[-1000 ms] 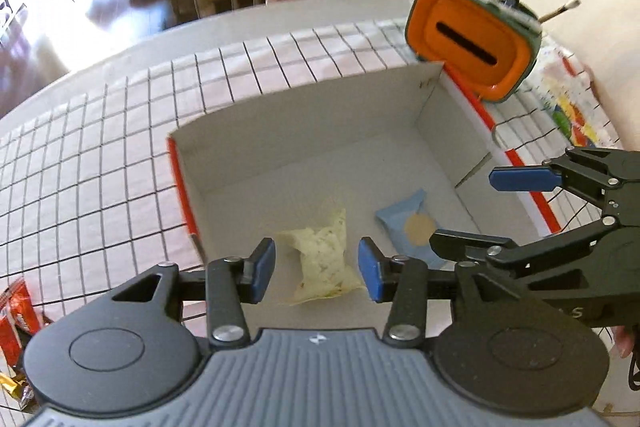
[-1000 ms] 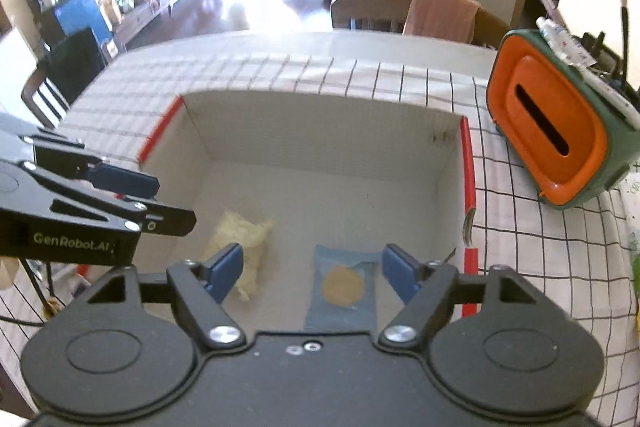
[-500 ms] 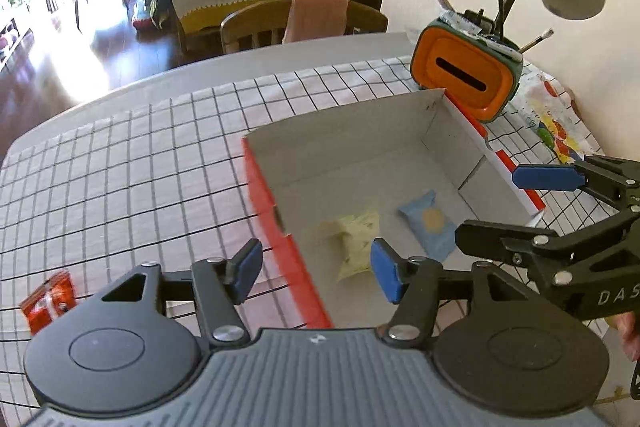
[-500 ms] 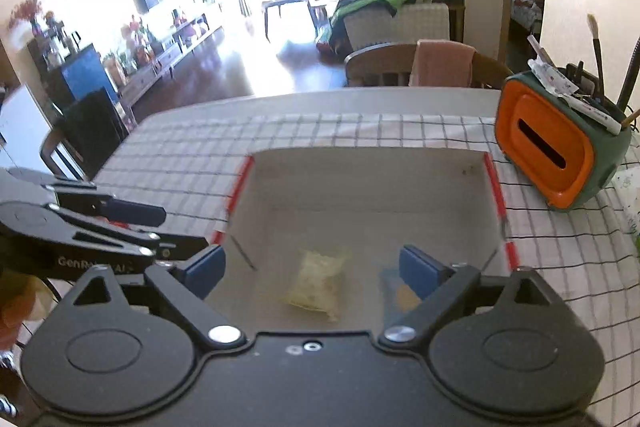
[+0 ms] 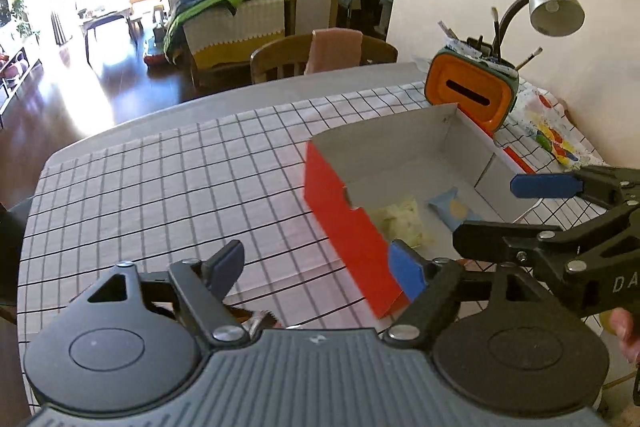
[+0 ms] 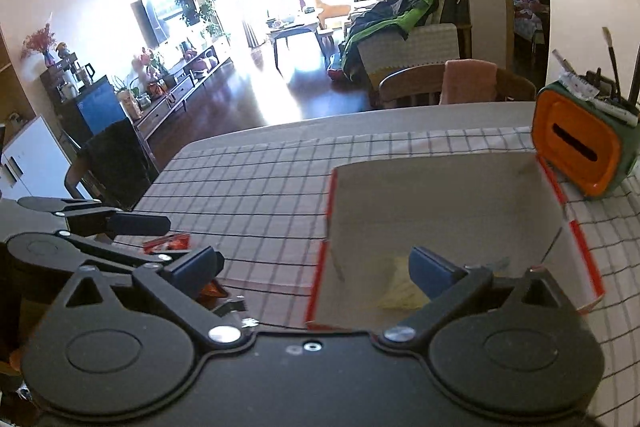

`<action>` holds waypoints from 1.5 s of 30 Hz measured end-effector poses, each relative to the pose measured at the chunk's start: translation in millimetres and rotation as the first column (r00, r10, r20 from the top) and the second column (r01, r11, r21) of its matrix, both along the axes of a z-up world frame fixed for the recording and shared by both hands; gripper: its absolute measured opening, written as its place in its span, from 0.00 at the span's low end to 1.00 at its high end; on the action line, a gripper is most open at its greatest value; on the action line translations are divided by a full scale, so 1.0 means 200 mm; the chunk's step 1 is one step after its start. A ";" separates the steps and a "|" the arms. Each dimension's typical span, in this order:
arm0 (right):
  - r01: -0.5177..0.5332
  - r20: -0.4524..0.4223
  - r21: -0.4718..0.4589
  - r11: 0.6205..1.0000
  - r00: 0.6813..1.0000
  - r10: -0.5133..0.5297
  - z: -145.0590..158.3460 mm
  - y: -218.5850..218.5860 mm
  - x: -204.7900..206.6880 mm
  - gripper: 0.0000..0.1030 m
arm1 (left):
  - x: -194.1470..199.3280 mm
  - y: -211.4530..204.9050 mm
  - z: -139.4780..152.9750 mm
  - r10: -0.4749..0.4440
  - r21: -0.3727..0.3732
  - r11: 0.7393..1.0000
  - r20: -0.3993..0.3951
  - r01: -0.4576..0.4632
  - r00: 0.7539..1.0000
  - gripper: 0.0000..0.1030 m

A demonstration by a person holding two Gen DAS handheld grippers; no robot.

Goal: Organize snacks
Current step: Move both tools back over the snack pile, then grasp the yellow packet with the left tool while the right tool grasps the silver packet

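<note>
A red cardboard box [image 5: 344, 211] with a white inside stands on the checked tablecloth; it also shows in the right wrist view [image 6: 440, 211]. Inside lie a pale yellow snack packet [image 5: 402, 223] and a blue snack packet [image 5: 454, 209]. My left gripper [image 5: 320, 267] is open and empty, held above the cloth left of the box. My right gripper [image 6: 316, 265] is open and empty at the box's near left corner; it also shows in the left wrist view [image 5: 500, 207]. A red snack packet [image 6: 168, 242] lies on the cloth under the left gripper [image 6: 132, 231].
An orange and green holder [image 5: 472, 93] with brushes stands behind the box, beside a desk lamp [image 5: 552, 3]. A painted cloth [image 5: 552, 135] lies at the far right. A wooden chair [image 5: 320, 57] stands at the table's far edge.
Both grippers have pulled back and swung left, away from the box. The box now sits to the right in both views. Both stay open and empty.
</note>
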State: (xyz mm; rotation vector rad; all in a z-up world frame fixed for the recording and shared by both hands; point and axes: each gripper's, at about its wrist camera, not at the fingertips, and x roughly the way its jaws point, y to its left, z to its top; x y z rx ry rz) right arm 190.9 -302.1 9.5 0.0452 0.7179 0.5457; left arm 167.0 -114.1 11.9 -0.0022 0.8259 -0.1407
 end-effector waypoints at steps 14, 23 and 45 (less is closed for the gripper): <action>-0.007 -0.027 -0.018 1.000 1.000 0.006 -0.12 0.28 -0.08 1.00 | -0.25 0.40 -0.01 0.044 -0.008 0.999 0.086 -0.044 0.995 0.88; 0.057 -0.083 -0.090 0.994 0.994 -0.065 -0.29 0.46 -0.07 1.00 | -0.32 0.71 -0.14 0.069 0.025 0.997 0.043 -0.070 0.997 0.88; 0.136 -0.279 -0.217 0.967 0.940 -0.195 -0.68 0.81 0.04 0.83 | -0.26 1.19 -0.67 0.092 -0.002 0.996 -0.209 -0.094 0.974 0.88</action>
